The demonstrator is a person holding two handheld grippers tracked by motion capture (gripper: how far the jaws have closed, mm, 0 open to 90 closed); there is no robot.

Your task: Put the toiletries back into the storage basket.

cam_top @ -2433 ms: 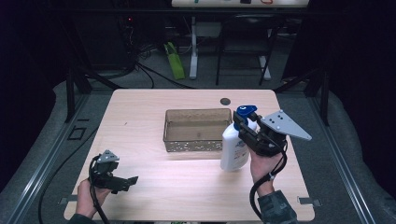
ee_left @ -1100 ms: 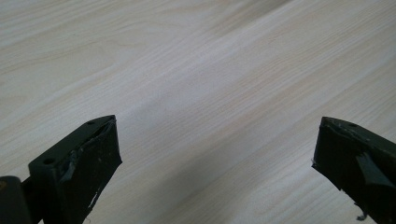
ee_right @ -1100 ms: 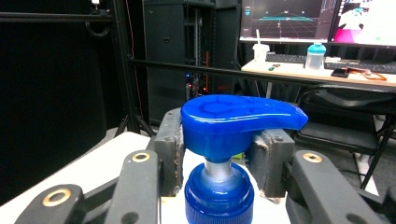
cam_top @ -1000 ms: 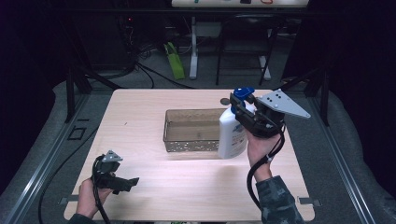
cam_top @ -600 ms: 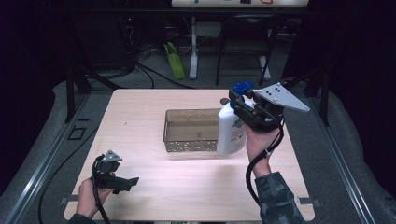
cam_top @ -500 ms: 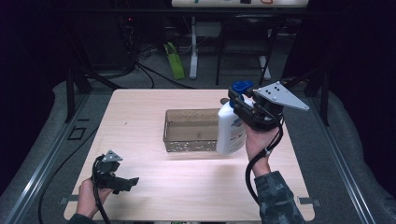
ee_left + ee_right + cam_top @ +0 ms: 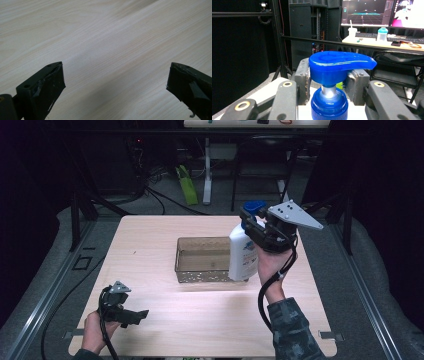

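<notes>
A white pump bottle [image 7: 243, 254] with a blue pump head [image 7: 255, 206] hangs upright in the air, its base over the right end of a clear brownish bin [image 7: 202, 240] on the wooden table [image 7: 145, 240]. My right gripper [image 7: 250, 227] is shut on the bottle just under the pump. In the right gripper view the blue pump head [image 7: 338, 64] sits between the jaws of that gripper [image 7: 329, 83]. At the table's front left my left gripper [image 7: 138, 315] rests low, open. In the left gripper view its jaws [image 7: 115, 83] stand wide apart over bare wood.
The bin holds nothing that I can make out. Dark frame posts and cables stand behind the table's far edge. A desk with monitors [image 7: 367, 12] and a small bottle [image 7: 382, 34] lies beyond in the right gripper view.
My right gripper has lifted the bottle off the table beside the bin and carried it up and toward the far side, against the bin's right end. The left gripper has stayed put.
</notes>
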